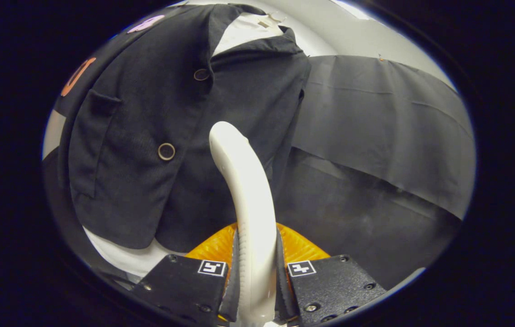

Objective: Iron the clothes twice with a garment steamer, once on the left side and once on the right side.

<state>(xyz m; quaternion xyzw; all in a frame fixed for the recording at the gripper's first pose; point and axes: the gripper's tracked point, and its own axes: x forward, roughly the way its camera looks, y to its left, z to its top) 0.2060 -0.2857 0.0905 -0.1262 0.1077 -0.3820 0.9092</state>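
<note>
The tongs [256, 268] clamp the white steamer handle [248, 190] – its head at the hanging dark jacket [157, 136].

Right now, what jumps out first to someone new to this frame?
The white steamer handle, clamped between the gripper fingers and curving up toward the clothes. Just beyond its tip hangs a dark jacket with two round buttons over a white lining, the handle's tip near the jacket's right half. Beside the jacket, dark cloth drapes the booth wall.
</note>
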